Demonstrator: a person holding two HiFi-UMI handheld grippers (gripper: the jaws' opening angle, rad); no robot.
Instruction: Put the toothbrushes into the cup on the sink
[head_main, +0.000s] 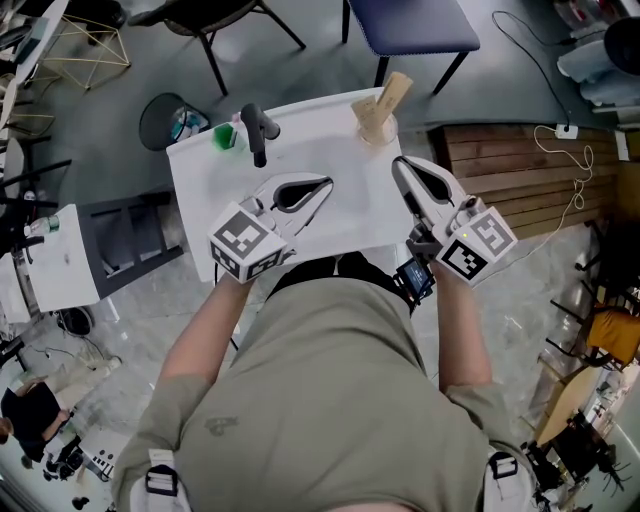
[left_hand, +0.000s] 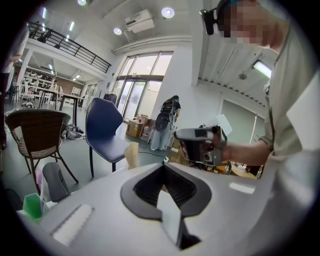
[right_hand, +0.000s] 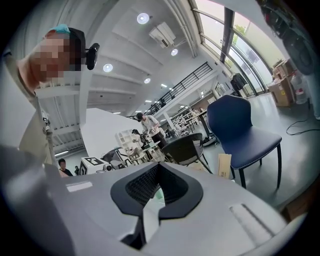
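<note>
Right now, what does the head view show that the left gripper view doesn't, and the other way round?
Head view only: the marker cube on the left gripper and the wooden decking beside the sink. Left gripper view only: glass doors, ceiling lights and a balcony railing. Both: the black faucet, green cup, tan container, blue chair and the right gripper, shut and empty like the left.

Left gripper (head_main: 322, 186) at frame centre, pointing up-right; jaws closed, tips meeting. Right gripper (head_main: 400, 165) right of centre, pointing up-left; jaws closed likewise. Both noses angle toward each other, tips apart. Marker cubes at rear ends, nearest torso. Left forearm (head_main: 205, 335) and right forearm (head_main: 462, 335) bare, rising from lower frame to grippers.
</note>
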